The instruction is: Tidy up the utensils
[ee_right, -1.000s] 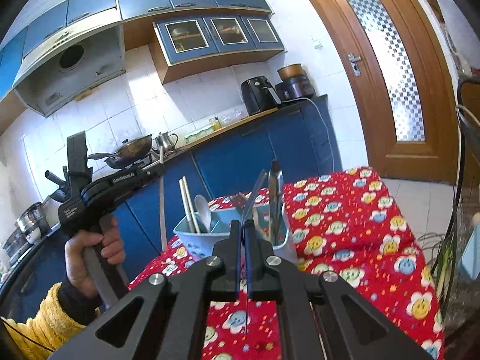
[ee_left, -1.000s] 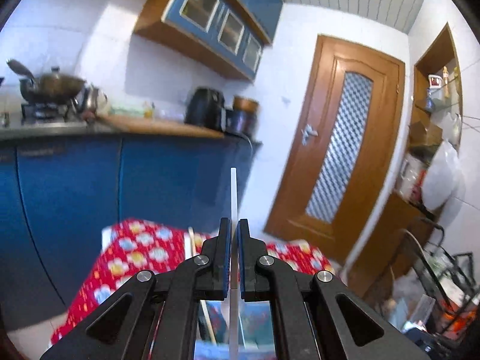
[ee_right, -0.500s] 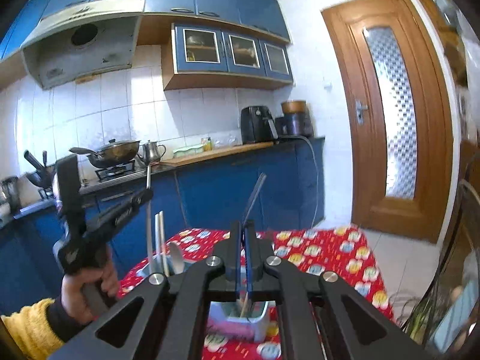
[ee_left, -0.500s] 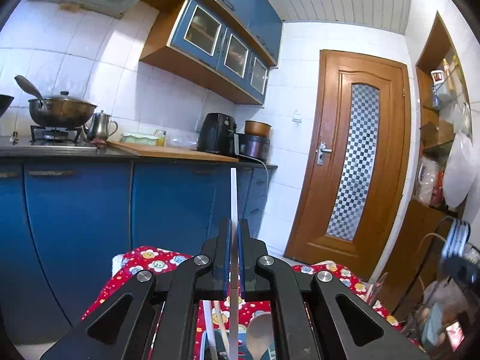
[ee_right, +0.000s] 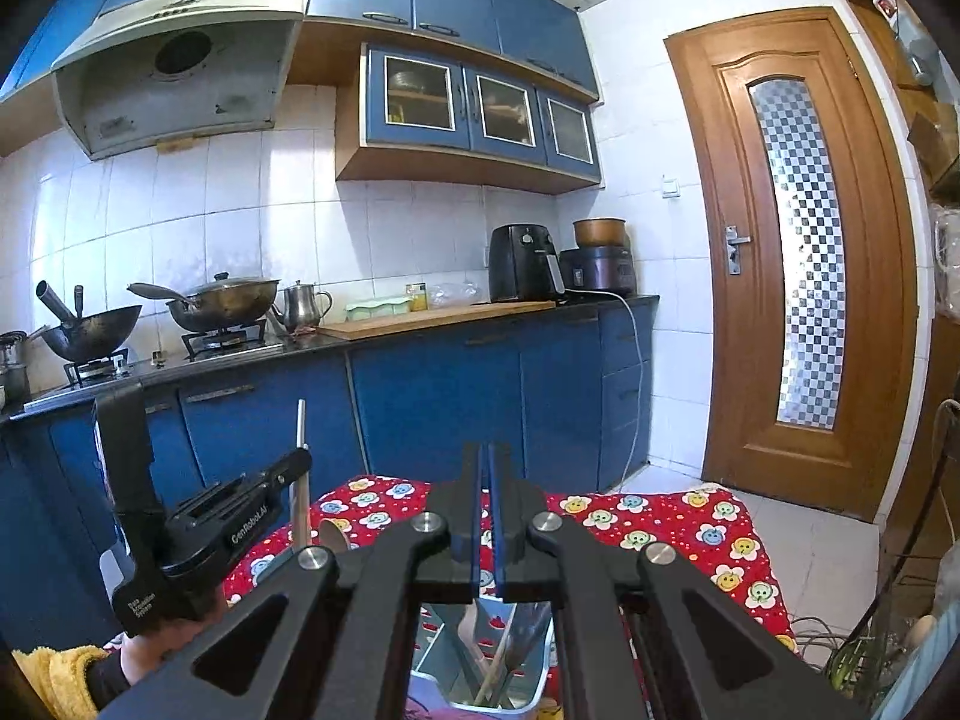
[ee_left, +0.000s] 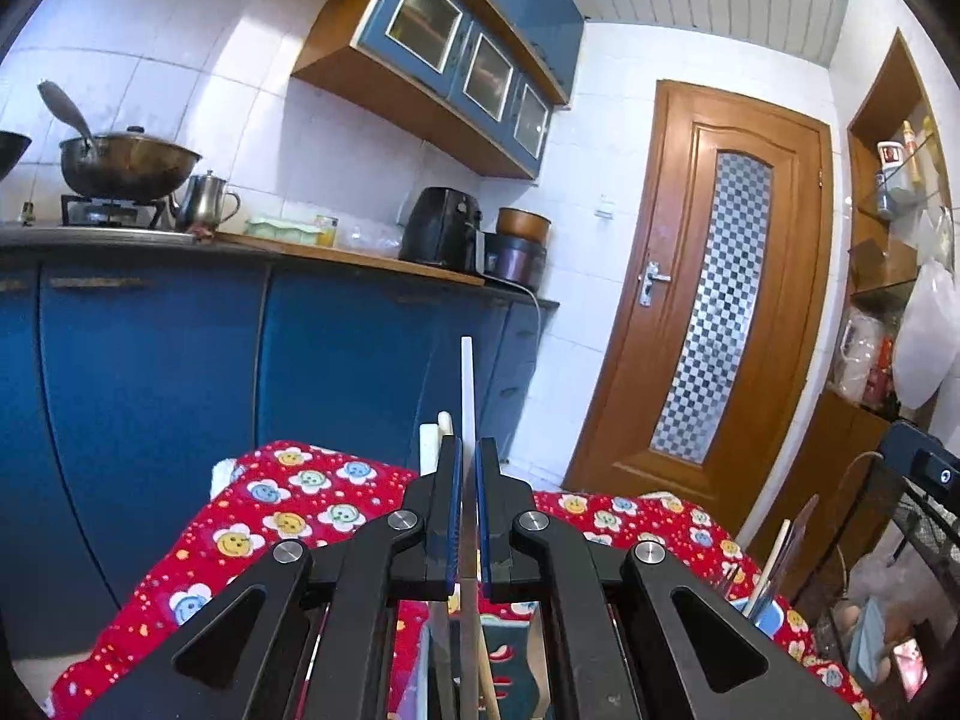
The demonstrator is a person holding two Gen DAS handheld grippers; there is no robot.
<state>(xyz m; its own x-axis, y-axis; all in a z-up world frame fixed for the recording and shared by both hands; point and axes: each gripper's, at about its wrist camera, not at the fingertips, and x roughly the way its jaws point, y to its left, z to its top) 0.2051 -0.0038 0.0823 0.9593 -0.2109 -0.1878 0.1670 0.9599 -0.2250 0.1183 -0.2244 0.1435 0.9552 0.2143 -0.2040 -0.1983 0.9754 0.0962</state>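
Two grippers over the red floral tabletop point(ee_right: 678, 531), left gripper point(ee_left: 467, 468) fingers pinched on an upright white chopstick point(ee_left: 467, 384), right gripper point(ee_right: 485, 468) fingers nearly closed, nothing visibly held, utensil holder point(ee_right: 498, 654) beneath with wooden spoons, blue cabinets point(ee_right: 456, 408) beyond, wooden door point(ee_right: 798, 252) farthest.

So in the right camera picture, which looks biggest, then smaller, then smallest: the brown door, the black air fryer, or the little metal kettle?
1. Door: by far the biggest.
2. Air fryer: much smaller.
3. Kettle: smallest, though not far behind the air fryer.

This is only how they look in the picture.
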